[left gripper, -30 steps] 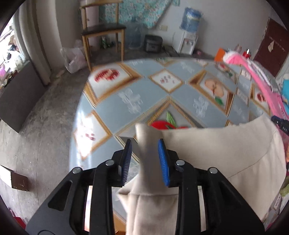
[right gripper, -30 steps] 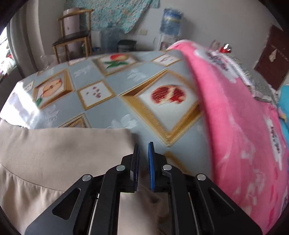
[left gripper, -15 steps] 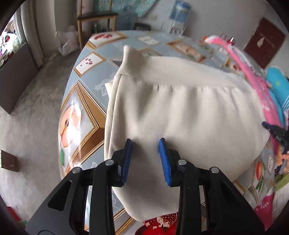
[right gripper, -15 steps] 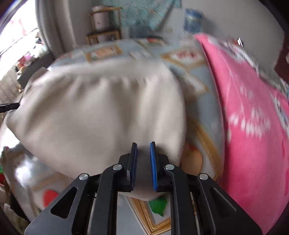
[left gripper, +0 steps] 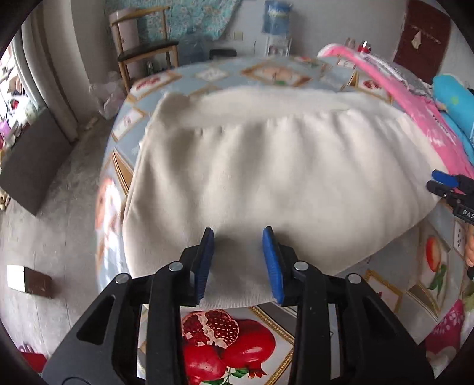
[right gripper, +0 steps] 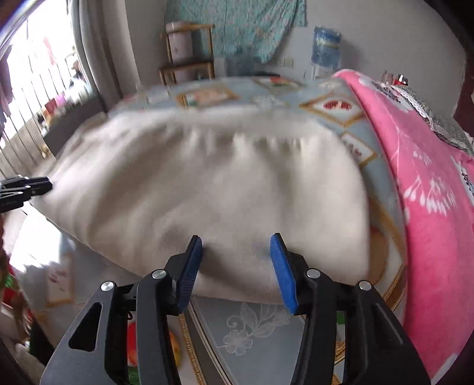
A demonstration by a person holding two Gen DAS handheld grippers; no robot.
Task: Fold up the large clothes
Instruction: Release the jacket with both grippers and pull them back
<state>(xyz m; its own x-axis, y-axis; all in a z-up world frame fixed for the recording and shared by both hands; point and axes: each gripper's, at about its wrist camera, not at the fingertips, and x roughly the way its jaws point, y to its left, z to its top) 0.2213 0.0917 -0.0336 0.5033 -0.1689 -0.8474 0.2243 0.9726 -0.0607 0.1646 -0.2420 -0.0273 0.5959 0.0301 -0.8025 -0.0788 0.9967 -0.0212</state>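
Observation:
A large cream garment (left gripper: 266, 183) lies folded flat on the fruit-patterned tablecloth (left gripper: 225, 331), its banded edge at the far side. It also shows in the right wrist view (right gripper: 213, 189), blurred. My left gripper (left gripper: 238, 237) is open and empty, hovering over the garment's near edge. My right gripper (right gripper: 235, 245) is open and empty above the near edge on the right side. The right gripper's tips show at the garment's right edge in the left wrist view (left gripper: 438, 183). The left gripper's tips show at the garment's left edge in the right wrist view (right gripper: 38, 185).
A pink patterned blanket (right gripper: 426, 183) lies along the table's right side, with a blue cushion (left gripper: 453, 100) beyond it. A wooden chair (left gripper: 145, 50) and a water dispenser (left gripper: 275, 26) stand behind the table. The table's left edge drops to grey floor (left gripper: 59, 207).
Both grippers carried the garment's edge toward me, laying it folded on the table. The right gripper opened and let go. Both now hover over the near edge.

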